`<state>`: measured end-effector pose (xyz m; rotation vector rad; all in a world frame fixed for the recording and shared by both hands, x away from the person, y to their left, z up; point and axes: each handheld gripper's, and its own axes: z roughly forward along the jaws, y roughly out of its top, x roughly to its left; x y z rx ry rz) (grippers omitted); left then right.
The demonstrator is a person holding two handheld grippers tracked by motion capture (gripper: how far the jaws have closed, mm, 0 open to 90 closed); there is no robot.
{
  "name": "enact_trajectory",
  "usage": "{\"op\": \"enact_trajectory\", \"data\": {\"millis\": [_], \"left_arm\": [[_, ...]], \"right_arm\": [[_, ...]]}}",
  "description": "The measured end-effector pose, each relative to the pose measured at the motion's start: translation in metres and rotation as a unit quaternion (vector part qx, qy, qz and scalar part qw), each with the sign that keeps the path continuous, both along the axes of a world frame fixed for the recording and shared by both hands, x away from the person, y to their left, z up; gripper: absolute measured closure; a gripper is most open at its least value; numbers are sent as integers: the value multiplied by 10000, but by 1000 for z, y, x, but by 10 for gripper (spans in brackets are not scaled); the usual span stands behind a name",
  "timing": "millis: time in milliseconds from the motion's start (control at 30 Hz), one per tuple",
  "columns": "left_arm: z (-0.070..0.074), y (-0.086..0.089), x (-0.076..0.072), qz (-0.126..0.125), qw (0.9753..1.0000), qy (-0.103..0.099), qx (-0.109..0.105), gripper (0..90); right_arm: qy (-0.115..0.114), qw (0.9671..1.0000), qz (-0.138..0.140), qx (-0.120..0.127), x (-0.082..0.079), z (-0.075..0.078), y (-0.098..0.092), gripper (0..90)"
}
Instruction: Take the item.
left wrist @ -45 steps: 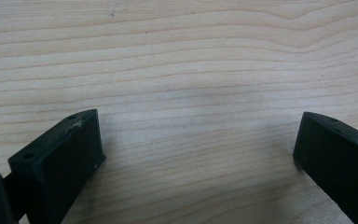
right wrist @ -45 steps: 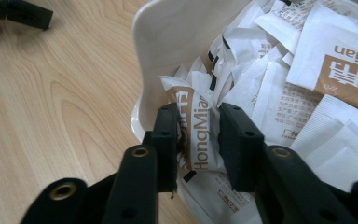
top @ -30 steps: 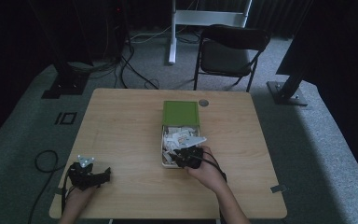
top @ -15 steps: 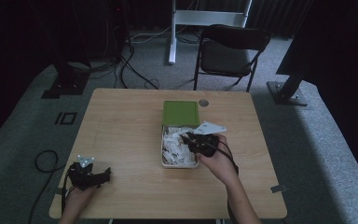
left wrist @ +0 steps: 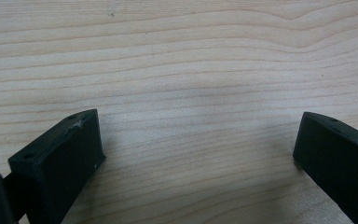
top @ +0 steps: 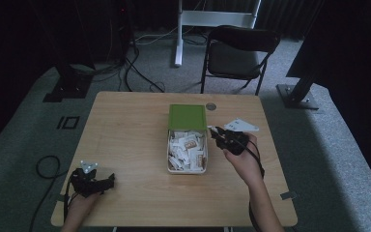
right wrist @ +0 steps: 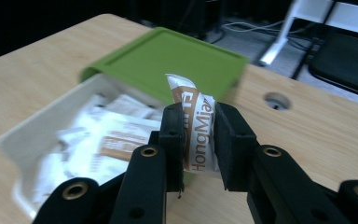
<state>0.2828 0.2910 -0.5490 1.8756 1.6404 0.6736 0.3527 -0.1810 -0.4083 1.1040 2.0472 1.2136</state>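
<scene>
A white box (top: pixel 170 151) with a green lid (top: pixel 187 117) slid half off its far end sits mid-table, holding several white and brown sachets (top: pixel 188 146). My right gripper (top: pixel 217 134) hovers just right of the box, shut on one white and brown sachet (right wrist: pixel 196 135) that stands upright between its jaws. In the right gripper view the box (right wrist: pixel 42 122) and lid (right wrist: pixel 177 56) lie behind the held sachet. My left gripper (top: pixel 107 181) rests near the table's front left corner, open, with bare wood (left wrist: pixel 191 116) between its jaws.
The wooden table (top: pixel 125 125) has a round cable hole (top: pixel 210 106) beyond the lid. A black folding chair (top: pixel 239 50) stands past the far edge, with cables and stand bases on the grey floor around it.
My right gripper rose from inside the box with a sachet and moved right, to beside the box. The left gripper stayed put.
</scene>
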Motion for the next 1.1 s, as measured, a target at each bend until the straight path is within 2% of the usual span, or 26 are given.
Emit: {"op": "enact_trajectory", "data": {"millis": [67,167,267,367,400,567,600,733,900,967,1033,1100], "left_arm": [[0,0,0,0,10000,-2,2,21],[0,0,0,-4,10000,4,4,21],[0,0,0,3,10000,3,-2,21],[0,0,0,2,10000,3,-4,21],[0,0,0,-1,10000,7,-2,21],[0,0,0,0,10000,5,-2,21],[0,0,0,0,10000,5,-2,21],[0,0,0,0,10000,6,-2,21],[0,0,0,0,10000,5,-2,21],[0,0,0,0,10000,6,-2,21],[0,0,0,1,10000,4,-3,21],[0,0,0,2,10000,4,-2,21]], "right_arm": [[-10,9996,-264,25,4,-4,-12,740],[11,9992,-394,10,7,-7,-19,740],[47,9975,-700,28,13,-16,-34,740],[58,9971,-763,16,14,-18,-37,740],[94,9953,-960,-1,19,-27,-48,739],[251,9928,-1175,-10,27,-39,-59,739],[316,9912,-1285,1,31,-46,-64,739],[421,9889,-1423,-10,36,-56,-69,740],[607,9860,-1552,90,45,-72,-74,740],[642,9842,-1653,12,48,-78,-76,740],[711,9823,-1730,83,52,-85,-78,739],[807,9817,-1725,16,56,-91,-79,740]]}}
